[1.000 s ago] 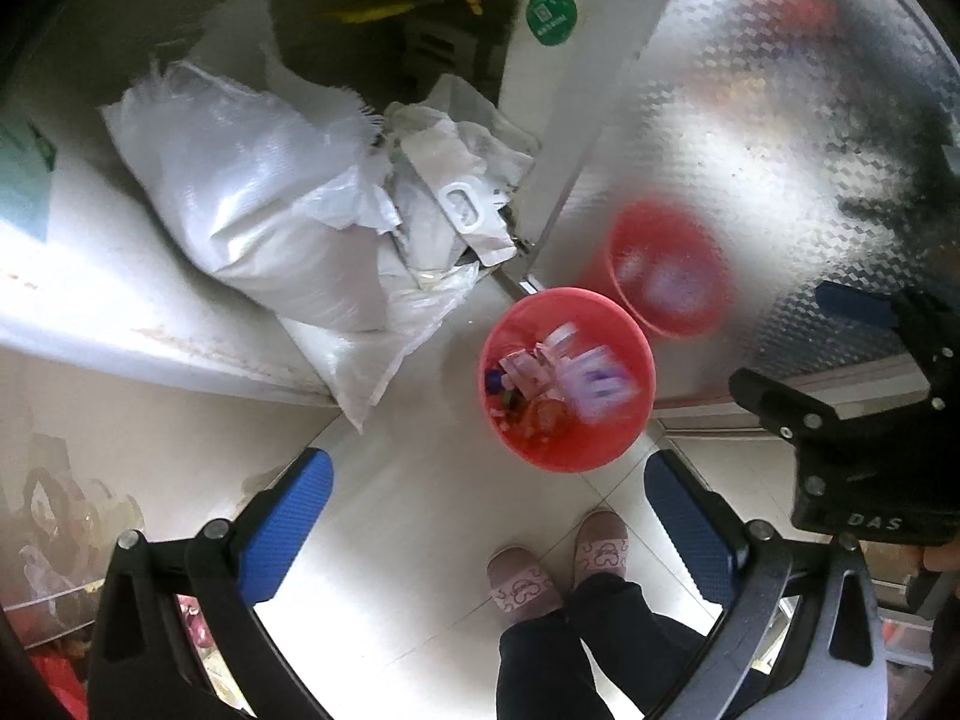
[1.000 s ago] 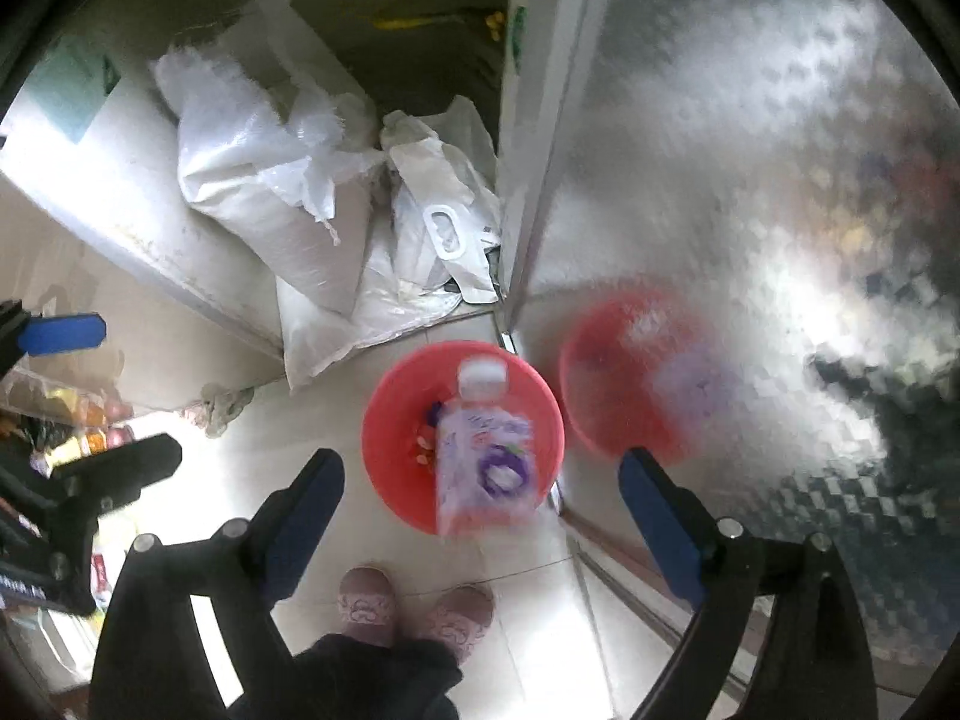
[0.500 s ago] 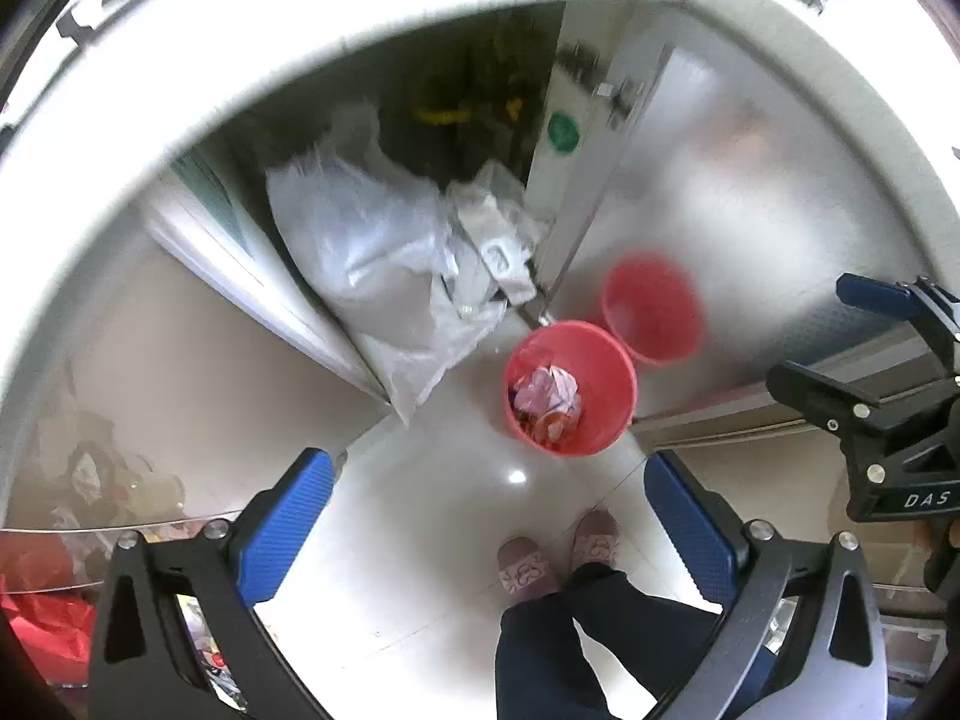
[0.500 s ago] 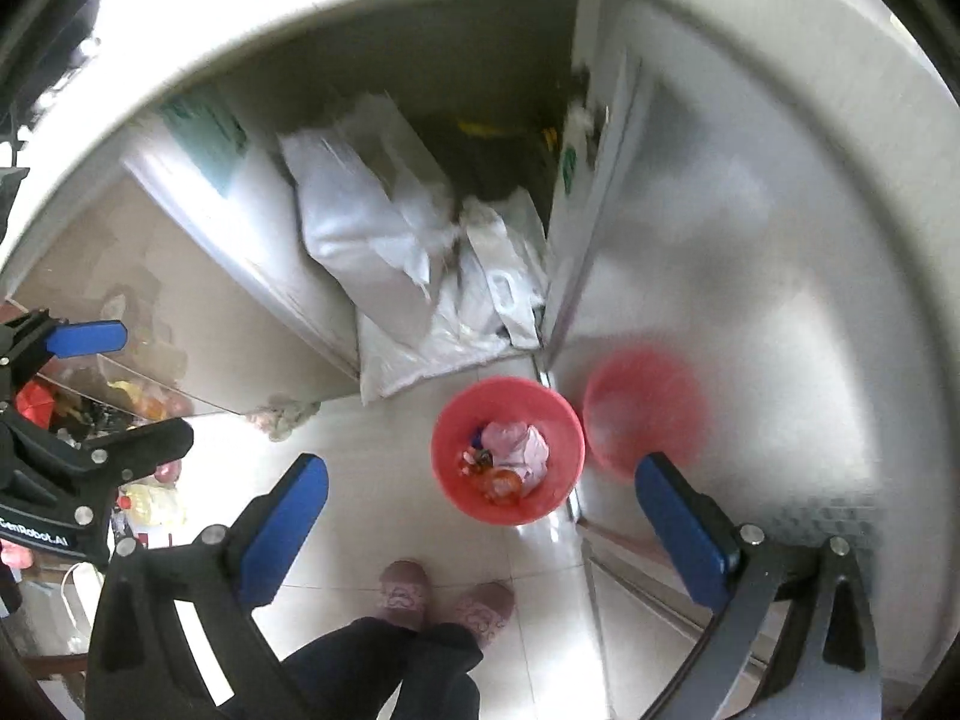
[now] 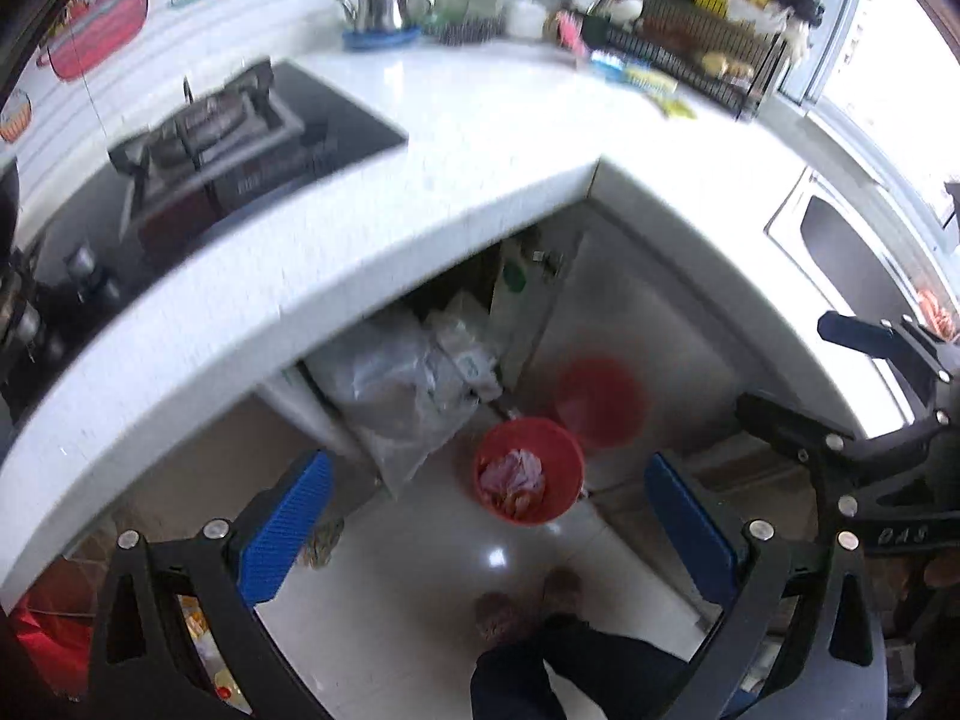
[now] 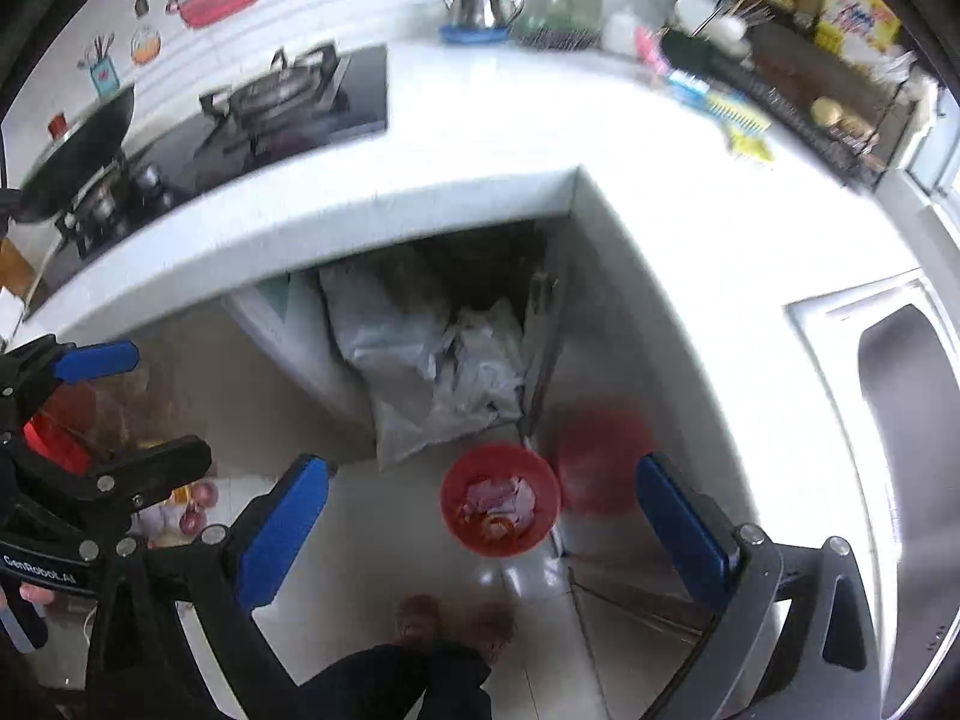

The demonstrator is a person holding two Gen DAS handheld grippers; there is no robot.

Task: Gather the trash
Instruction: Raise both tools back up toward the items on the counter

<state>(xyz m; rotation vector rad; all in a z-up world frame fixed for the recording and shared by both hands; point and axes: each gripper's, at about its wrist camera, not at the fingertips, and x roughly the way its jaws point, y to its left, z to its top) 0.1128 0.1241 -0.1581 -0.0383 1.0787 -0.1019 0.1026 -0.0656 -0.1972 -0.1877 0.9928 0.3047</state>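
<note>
- Risen well above the floor since a second ago: both views pulled back from a close look into the red bin [image 5: 528,471] to take in the white countertop [image 5: 420,180] and stove [image 5: 234,138].
- Right gripper [image 6: 480,531] jaws just been opening, now at their widest, nothing between the blue pads; pouch seen falling earlier now lies inside the bin [image 6: 499,499].
- Left gripper [image 5: 489,531] also spread wide and empty.
- Bin sits at lower centre of both frames, between and just above the pads, far below; neither hand clearly nearer.
- Round bin, so no long axis to line up with.
- White sacks [image 5: 402,396] just upper left of bin; counter edge overhangs them; slippers [image 5: 528,597] below, near the bottom edge.
- Further trash probably on the countertop; none clearly made out.
</note>
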